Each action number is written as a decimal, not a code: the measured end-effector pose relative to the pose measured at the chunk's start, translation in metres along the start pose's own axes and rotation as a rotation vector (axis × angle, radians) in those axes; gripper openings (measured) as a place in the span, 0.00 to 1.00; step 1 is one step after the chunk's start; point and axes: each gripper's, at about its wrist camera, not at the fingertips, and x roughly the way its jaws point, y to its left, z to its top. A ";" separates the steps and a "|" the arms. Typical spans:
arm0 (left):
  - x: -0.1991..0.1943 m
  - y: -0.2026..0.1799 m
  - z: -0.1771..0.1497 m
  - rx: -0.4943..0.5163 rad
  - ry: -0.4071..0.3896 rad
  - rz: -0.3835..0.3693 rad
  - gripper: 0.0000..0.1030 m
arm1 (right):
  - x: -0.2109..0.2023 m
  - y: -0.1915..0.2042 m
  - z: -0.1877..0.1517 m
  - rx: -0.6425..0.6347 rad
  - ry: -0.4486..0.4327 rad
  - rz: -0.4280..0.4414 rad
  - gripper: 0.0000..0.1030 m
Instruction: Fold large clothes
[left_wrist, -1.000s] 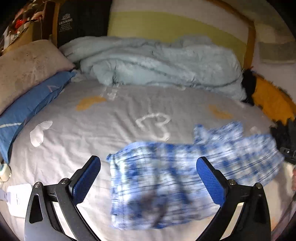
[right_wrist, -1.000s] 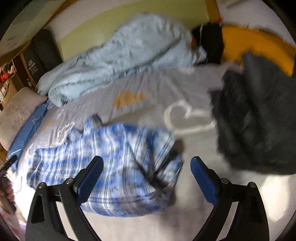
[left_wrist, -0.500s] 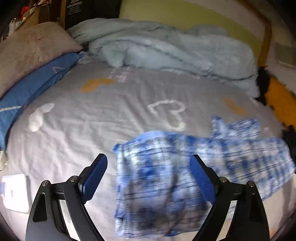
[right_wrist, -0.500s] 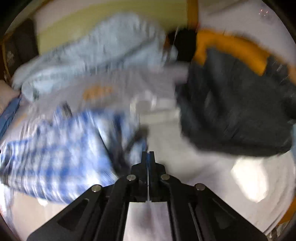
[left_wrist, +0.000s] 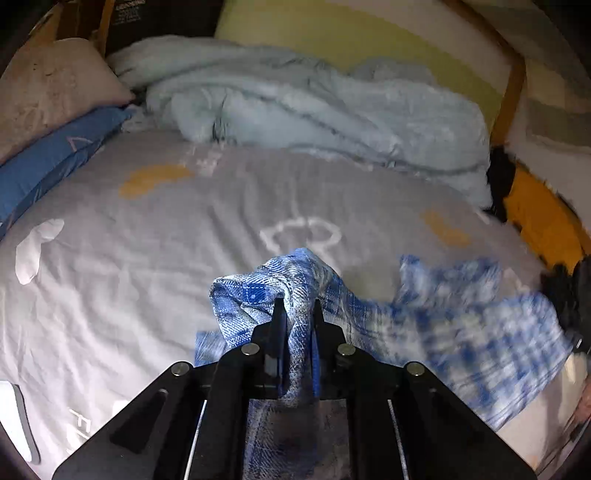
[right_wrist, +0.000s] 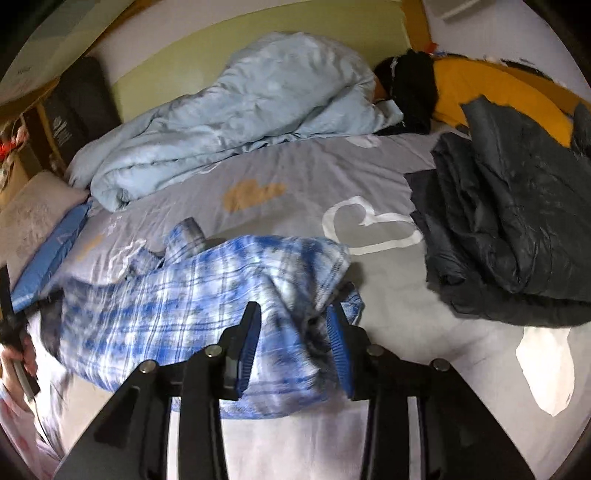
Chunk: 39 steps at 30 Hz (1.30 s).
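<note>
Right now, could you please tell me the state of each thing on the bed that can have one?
Left hand-held gripper: just closed, shut on the plaid shirt.
Right hand-held gripper: partly open, just reopening, cloth between its fingers.
Plaid shirt: crumpled, one end lifted.
Dark jacket: folded roughly, lying apart.
Light blue duvet: bunched up.

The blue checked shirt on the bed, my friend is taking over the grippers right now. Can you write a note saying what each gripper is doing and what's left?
Left gripper: has just closed, and is pinching a bunched end of the blue checked shirt.
Right gripper: jaws have just been opening again; shirt cloth lies between them, but the view is too blurred to tell whether the pads press on it.
The shirt lies rumpled across the grey bedsheet, a dark jacket heaped to its right, a light blue quilt behind.
Done: one end gripped.
Left: probably take the other end, spread the shirt flat, then fold.
</note>
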 end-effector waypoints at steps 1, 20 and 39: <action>-0.001 -0.001 0.002 -0.009 -0.008 0.004 0.10 | 0.001 0.003 -0.001 -0.008 -0.002 0.006 0.34; -0.060 -0.053 -0.025 0.152 -0.083 0.092 0.93 | -0.006 -0.002 -0.008 0.003 -0.036 -0.036 0.85; -0.096 -0.090 -0.060 0.146 -0.125 0.001 1.00 | 0.021 -0.026 -0.051 0.469 0.104 0.190 0.77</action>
